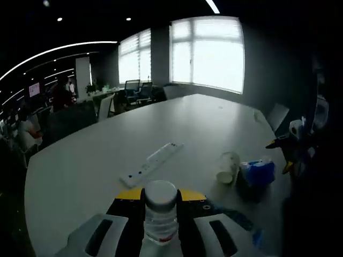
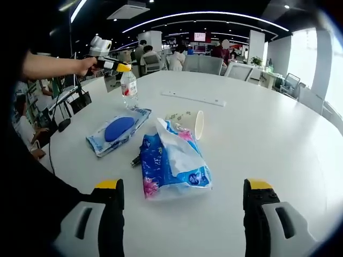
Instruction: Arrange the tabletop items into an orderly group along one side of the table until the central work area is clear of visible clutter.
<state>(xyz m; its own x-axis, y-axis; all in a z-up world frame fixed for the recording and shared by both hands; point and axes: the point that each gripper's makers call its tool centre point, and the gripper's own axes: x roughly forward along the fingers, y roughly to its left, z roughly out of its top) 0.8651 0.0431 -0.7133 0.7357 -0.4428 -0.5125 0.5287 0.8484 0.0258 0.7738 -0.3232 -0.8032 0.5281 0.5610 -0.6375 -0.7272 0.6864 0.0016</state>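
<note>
my left gripper (image 2: 122,67) clamps the water bottle (image 2: 128,89) upright, cap up, on the tabletop (image 2: 278,139); right gripper (image 2: 182,201) spread wide.

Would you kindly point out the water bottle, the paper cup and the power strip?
water bottle (image 2: 128,89), right gripper view, on its clear body.
paper cup (image 2: 188,121), right gripper view, on its side wall.
power strip (image 1: 151,163), left gripper view, on its top face.
</note>
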